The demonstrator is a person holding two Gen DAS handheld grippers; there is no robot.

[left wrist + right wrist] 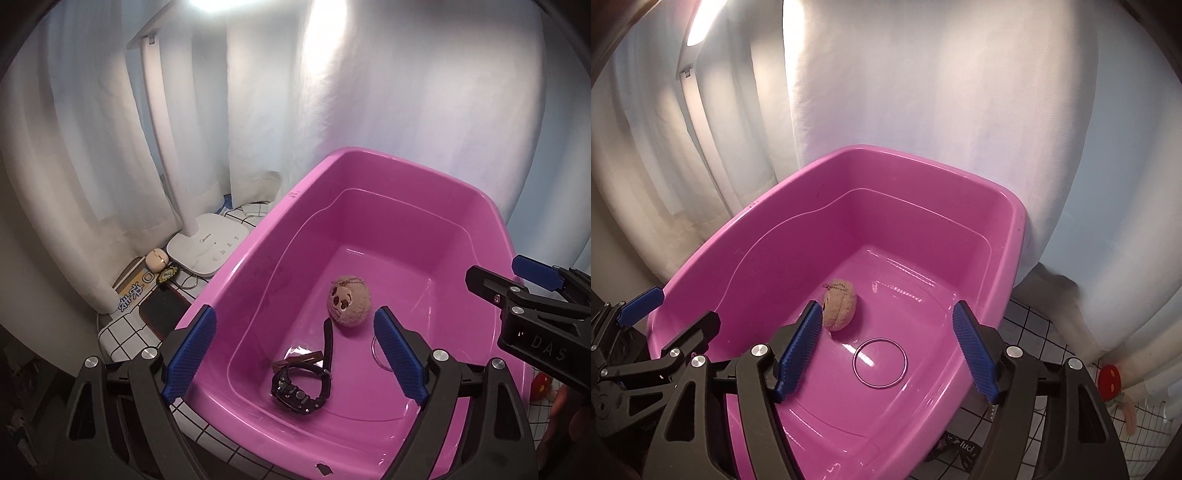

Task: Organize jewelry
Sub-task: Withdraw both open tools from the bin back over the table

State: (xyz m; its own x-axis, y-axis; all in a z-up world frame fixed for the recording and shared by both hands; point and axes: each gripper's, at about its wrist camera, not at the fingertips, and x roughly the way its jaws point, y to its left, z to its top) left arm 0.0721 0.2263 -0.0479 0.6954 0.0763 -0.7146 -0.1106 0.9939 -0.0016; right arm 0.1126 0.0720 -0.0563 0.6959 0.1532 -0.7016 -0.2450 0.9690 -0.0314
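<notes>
The left gripper [295, 354] hung over the near end of the pink plastic tub [258, 243], jaws spread wide and holding nothing, angled down at a black digital watch [301, 387] on the tub floor. The right gripper [886, 350], equally spread and empty, tilted down above a thin metal bangle [880, 363]. A tan plush skull charm [840, 308] lay just beyond its left finger.
</notes>
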